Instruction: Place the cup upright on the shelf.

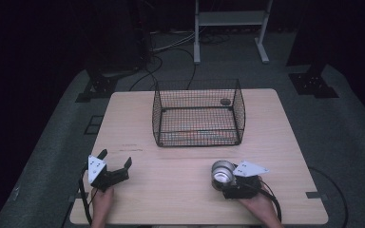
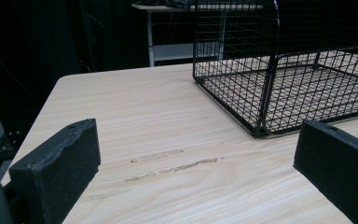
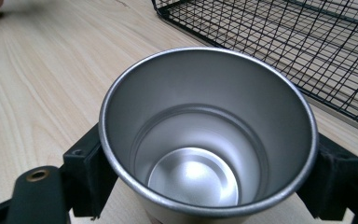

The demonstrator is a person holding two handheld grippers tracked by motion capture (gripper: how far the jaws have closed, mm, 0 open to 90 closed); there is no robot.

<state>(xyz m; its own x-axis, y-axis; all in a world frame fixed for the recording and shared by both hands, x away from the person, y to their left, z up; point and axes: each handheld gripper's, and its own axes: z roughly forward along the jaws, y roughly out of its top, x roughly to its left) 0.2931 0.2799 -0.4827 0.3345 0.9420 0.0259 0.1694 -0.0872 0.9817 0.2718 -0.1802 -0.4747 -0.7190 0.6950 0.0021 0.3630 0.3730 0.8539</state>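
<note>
A shiny metal cup (image 1: 222, 173) stands upright on the wooden table (image 1: 171, 194) near the front right, its mouth open and nothing inside. My right gripper (image 1: 222, 178) is shut on it, with a black pad pressed on each side of the cup (image 3: 205, 140) just below the rim. At the front left, my left gripper (image 1: 116, 158) rests low over the table with its jaws open and only bare wood between the fingers (image 2: 58, 168). Each gripper is held by a hand at the table's front edge.
A black wire basket (image 1: 197, 128) stands at the middle back of the table, beyond both grippers; a small dark round thing (image 1: 225, 101) shows by its far right corner. Cables and stand legs lie on the floor behind the table.
</note>
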